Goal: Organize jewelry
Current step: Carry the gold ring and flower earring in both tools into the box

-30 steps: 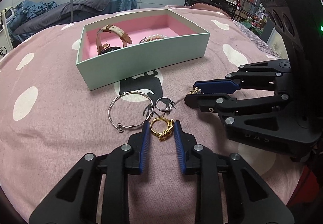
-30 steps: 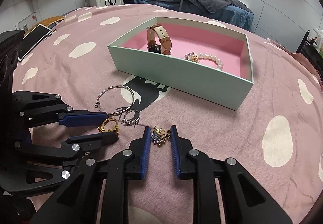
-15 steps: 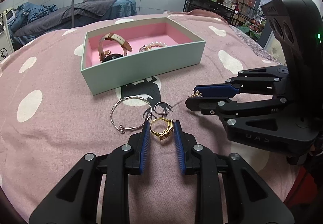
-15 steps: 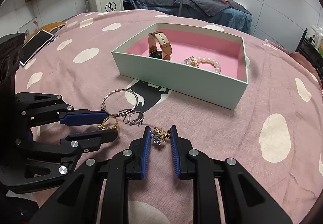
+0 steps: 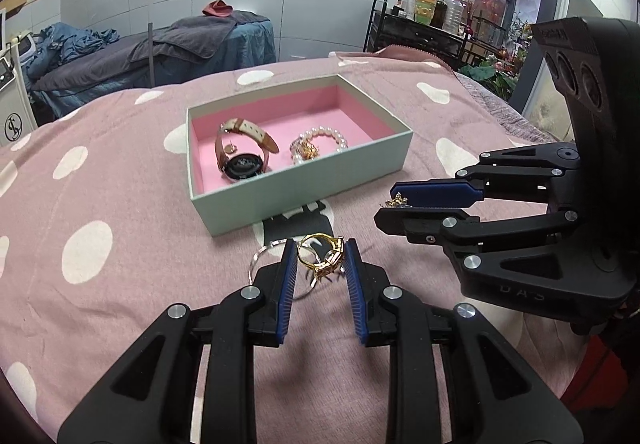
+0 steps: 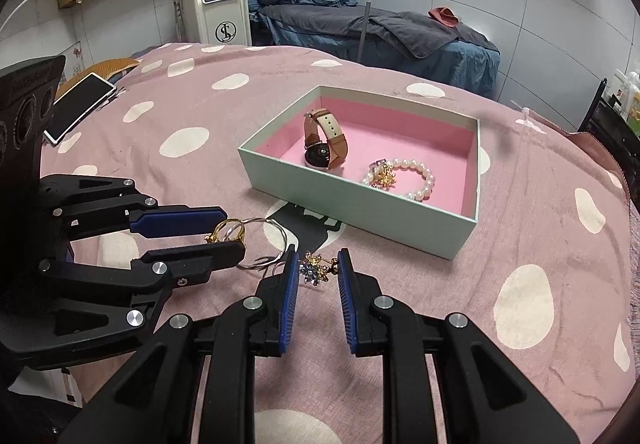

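My left gripper (image 5: 321,254) is shut on a gold ring (image 5: 323,255) and holds it above the pink spotted cloth; it also shows in the right wrist view (image 6: 226,235). My right gripper (image 6: 318,267) is shut on a blue flower brooch (image 6: 316,269), also lifted; it shows at the right of the left wrist view (image 5: 390,204). A mint box with pink lining (image 5: 304,188) (image 6: 360,210) lies ahead, holding a brown-strap watch (image 5: 243,152) (image 6: 324,142) and a pearl bracelet (image 5: 320,142) (image 6: 404,176). A silver bangle (image 6: 264,244) lies on the cloth, partly hidden by my fingers.
The pink cloth with white spots (image 5: 100,228) covers a round surface. A phone (image 6: 78,108) lies at its far left edge. Massage beds (image 6: 380,32), a beauty machine (image 6: 218,0) and a bottle shelf (image 5: 424,24) stand beyond.
Both grippers have risen off the cloth with the gold ring and the brooch in them and moved toward the box. The bangle and small silver ring stayed on the cloth.
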`<state>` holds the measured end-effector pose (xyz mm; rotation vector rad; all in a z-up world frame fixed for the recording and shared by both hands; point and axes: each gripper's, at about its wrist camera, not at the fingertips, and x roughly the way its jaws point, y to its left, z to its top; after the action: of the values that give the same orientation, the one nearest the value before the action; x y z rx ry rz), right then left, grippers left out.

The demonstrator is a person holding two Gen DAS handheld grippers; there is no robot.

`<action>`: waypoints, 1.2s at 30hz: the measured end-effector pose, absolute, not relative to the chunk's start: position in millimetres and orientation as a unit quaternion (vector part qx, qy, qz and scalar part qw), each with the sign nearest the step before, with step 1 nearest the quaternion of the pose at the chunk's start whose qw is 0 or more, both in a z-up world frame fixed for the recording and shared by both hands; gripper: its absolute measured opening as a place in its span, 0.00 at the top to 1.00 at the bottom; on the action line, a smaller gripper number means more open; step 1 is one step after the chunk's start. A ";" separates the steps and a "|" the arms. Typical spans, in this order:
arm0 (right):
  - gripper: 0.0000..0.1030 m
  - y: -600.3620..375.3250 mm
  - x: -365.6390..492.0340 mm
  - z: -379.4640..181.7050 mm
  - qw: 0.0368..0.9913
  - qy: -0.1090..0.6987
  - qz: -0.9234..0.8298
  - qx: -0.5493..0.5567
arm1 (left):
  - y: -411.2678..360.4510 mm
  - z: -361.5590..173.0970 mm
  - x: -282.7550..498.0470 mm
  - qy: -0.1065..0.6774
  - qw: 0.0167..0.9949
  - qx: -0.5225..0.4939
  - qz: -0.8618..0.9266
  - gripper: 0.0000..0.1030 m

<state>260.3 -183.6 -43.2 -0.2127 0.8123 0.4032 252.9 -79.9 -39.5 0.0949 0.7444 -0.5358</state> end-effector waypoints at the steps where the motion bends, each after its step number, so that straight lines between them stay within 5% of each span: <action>1: 0.81 -183.6 261.9 -41.2 0.895 0.389 0.193 -0.103 | -79.3 -37.4 255.3 0.356 0.897 0.045 -0.257 0.76; 22: 0.81 -195.3 328.2 -27.4 0.913 0.376 0.140 -0.079 | -86.7 -2.1 346.6 0.338 0.914 0.028 -0.224 0.76; 36: 0.82 -189.0 361.0 -44.8 0.898 0.413 0.124 -0.090 | -117.6 -22.9 423.6 0.406 0.884 0.048 -0.226 0.76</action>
<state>361.0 -189.0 -44.8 -0.1874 0.8553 0.2577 423.6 -117.6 -22.9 0.1004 0.8453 -0.4700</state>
